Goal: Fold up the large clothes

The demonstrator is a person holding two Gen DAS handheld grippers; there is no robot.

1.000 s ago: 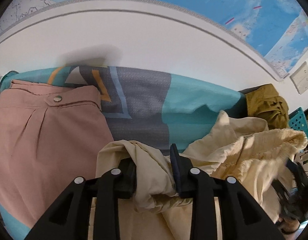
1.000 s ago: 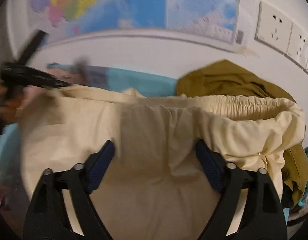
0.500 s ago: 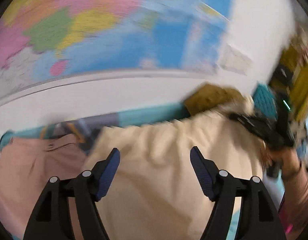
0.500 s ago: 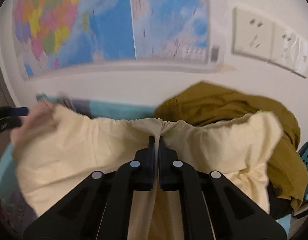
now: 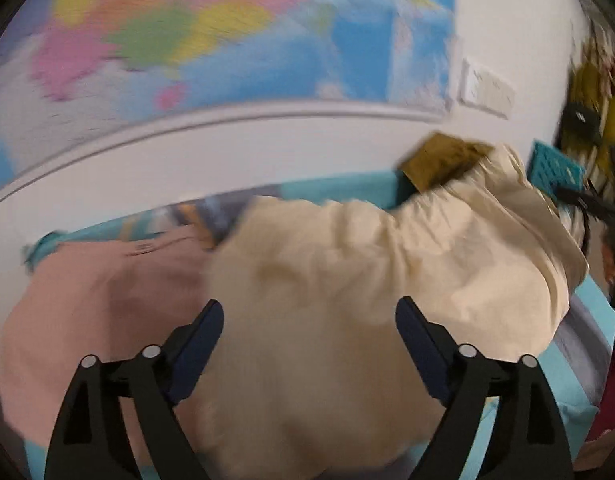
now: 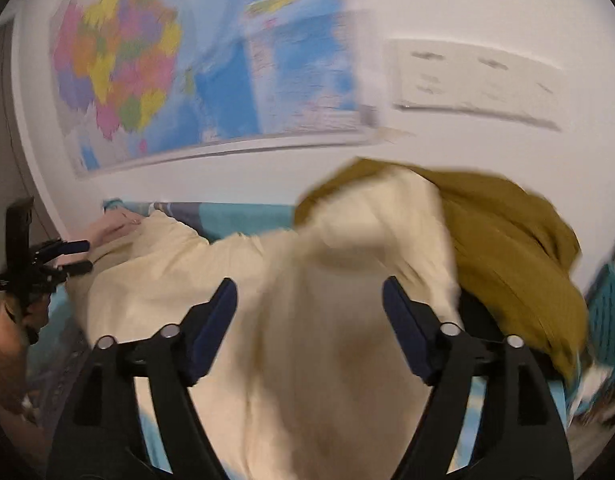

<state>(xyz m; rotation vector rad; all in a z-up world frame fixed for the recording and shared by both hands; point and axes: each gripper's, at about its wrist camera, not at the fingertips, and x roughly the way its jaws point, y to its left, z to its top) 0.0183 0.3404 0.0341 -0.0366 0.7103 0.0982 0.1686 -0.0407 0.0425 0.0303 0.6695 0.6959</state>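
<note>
Cream garment heaped on my bed

The cream garment (image 5: 347, 280) lay rumpled and unfolded across the teal patterned cover, its far end draped against the mustard garment (image 6: 507, 232) by the wall, its near side overlapping the flat pink garment (image 5: 87, 300).

White wall (image 6: 487, 8), colourful map poster (image 6: 195, 72), blurred sockets (image 6: 475, 80), perhaps indoor lighting

Dim indoor light; heavy motion blur; fisheye bending, dark corners.
</note>
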